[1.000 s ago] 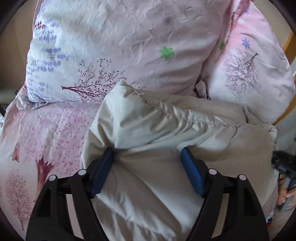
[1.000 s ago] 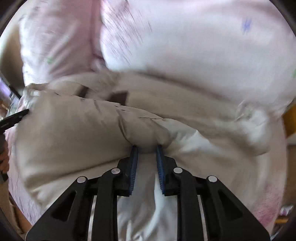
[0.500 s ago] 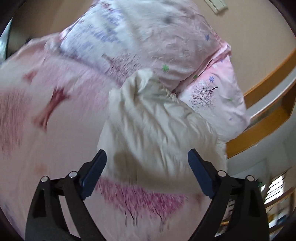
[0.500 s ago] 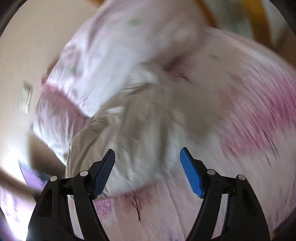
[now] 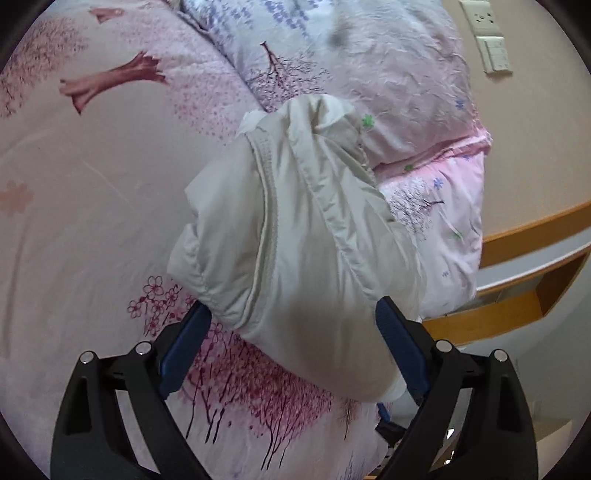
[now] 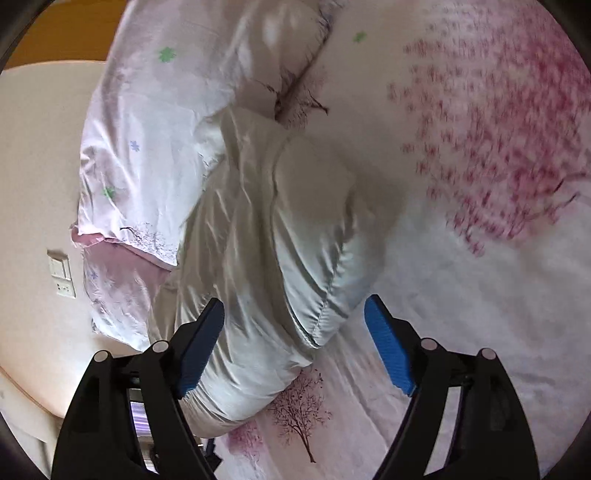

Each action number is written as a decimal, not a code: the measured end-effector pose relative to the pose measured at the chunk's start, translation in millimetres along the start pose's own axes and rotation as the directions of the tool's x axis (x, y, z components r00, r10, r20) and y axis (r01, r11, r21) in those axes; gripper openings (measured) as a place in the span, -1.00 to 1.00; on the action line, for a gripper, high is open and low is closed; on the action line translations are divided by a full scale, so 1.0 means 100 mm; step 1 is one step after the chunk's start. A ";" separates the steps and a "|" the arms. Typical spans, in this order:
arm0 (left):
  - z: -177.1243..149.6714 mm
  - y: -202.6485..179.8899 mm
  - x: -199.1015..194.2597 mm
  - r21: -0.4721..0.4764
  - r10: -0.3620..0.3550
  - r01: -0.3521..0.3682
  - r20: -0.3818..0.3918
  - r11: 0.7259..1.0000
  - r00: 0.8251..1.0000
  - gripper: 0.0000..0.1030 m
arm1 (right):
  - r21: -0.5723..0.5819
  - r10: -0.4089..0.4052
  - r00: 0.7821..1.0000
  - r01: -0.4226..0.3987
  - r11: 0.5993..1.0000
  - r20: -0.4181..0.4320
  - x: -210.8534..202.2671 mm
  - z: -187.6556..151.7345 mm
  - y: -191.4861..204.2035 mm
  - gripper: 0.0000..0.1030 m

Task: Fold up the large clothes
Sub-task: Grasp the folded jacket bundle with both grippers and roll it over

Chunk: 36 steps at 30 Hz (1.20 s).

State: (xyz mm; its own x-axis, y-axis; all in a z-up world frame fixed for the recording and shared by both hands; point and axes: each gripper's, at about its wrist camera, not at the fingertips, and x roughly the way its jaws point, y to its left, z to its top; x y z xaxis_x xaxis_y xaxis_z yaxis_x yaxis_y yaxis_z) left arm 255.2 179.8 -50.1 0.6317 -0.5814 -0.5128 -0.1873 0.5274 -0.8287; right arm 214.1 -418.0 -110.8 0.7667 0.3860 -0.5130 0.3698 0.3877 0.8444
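A pale beige padded jacket point(image 5: 295, 229) lies folded into a bundle on the bed, its far end against the pillows. It also shows in the right wrist view point(image 6: 273, 236). My left gripper point(image 5: 291, 347) is open, its blue pads wide apart above the jacket's near end, holding nothing. My right gripper point(image 6: 295, 343) is open too, hovering over the jacket's near edge with nothing between its pads.
The bed sheet point(image 5: 92, 184) is pink with red tree prints. Two flowered pillows point(image 5: 369, 74) lie behind the jacket. A wooden headboard and shelf point(image 5: 517, 288) stand at the right, with wall sockets point(image 5: 491, 33) above. The wall point(image 6: 33, 184) is at the left in the right wrist view.
My right gripper opened and let go of the jacket. Both grippers pulled back and up from the folded jacket, which stays on the bed.
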 end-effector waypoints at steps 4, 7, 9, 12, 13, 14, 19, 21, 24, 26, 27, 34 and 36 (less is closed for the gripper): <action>0.10 0.07 0.13 -0.052 0.008 -0.007 0.020 0.999 1.000 0.75 | 0.044 0.061 0.998 -0.062 0.997 0.011 0.10 0.01 -0.02 0.58; 0.15 0.13 0.21 -0.086 0.016 -0.013 0.030 0.996 0.999 0.60 | 0.061 0.063 0.998 -0.064 0.996 0.023 0.19 0.01 -0.02 0.52; 0.17 0.19 0.25 -0.100 0.018 -0.014 0.036 0.995 0.999 0.37 | 0.063 0.067 0.997 -0.069 0.996 0.040 0.25 0.01 -0.02 0.21; 0.19 0.26 0.26 -0.111 -0.023 0.029 0.051 0.993 0.998 -0.19 | 0.017 0.082 0.994 -0.083 0.996 0.073 0.27 -0.03 0.03 -0.35; 0.19 0.25 0.24 -0.105 -0.034 0.039 0.054 0.994 0.998 -0.34 | 0.001 0.090 0.992 -0.091 0.996 0.083 0.25 -0.05 0.05 -0.47; 0.19 0.22 0.21 -0.089 -0.043 0.048 0.057 0.995 0.997 -0.41 | -0.015 0.096 0.991 -0.095 0.995 0.092 0.22 -0.06 0.08 -0.50; 0.11 0.06 -0.04 -0.020 -0.092 0.094 0.087 0.995 0.992 -0.58 | -0.095 0.143 0.981 -0.131 0.987 0.133 -0.03 -0.20 0.24 -0.61; 0.02 0.03 -0.21 0.007 -0.110 0.110 0.087 0.994 0.990 -0.58 | -0.122 0.156 0.978 -0.139 0.983 0.139 -0.18 -0.28 0.27 -0.61; -0.19 0.06 -0.45 0.028 -0.124 0.122 0.076 0.992 0.989 -0.57 | -0.147 0.165 0.977 -0.145 0.979 0.133 -0.44 -0.43 0.22 -0.61; -0.39 0.14 -0.61 0.031 -0.121 0.119 0.067 0.992 0.990 -0.57 | -0.164 0.150 0.980 -0.128 0.978 0.129 -0.62 -0.57 0.13 -0.61; -0.49 0.21 -0.69 0.026 -0.118 0.117 0.062 0.993 0.991 -0.57 | -0.168 0.141 0.982 -0.118 0.979 0.129 -0.68 -0.63 0.08 -0.61; -1.09 0.50 -1.00 0.018 -0.093 0.092 0.071 0.996 0.993 -0.40 | -0.187 0.011 0.989 0.017 0.982 0.147 -1.07 -1.02 -0.28 -0.43; -1.12 0.56 -0.98 0.012 -0.074 0.073 0.084 0.997 0.994 -0.25 | -0.192 -0.038 0.988 0.067 0.979 0.150 -1.06 -1.04 -0.33 -0.28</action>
State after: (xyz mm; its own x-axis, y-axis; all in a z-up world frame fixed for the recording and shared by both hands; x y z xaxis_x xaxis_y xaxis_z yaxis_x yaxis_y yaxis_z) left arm 98.6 197.4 -71.6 0.7047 -0.5645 -0.4298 -0.1317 0.4912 -0.8611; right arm 66.3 -385.0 -100.0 0.8221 0.2408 -0.5159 0.3126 0.5664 0.7625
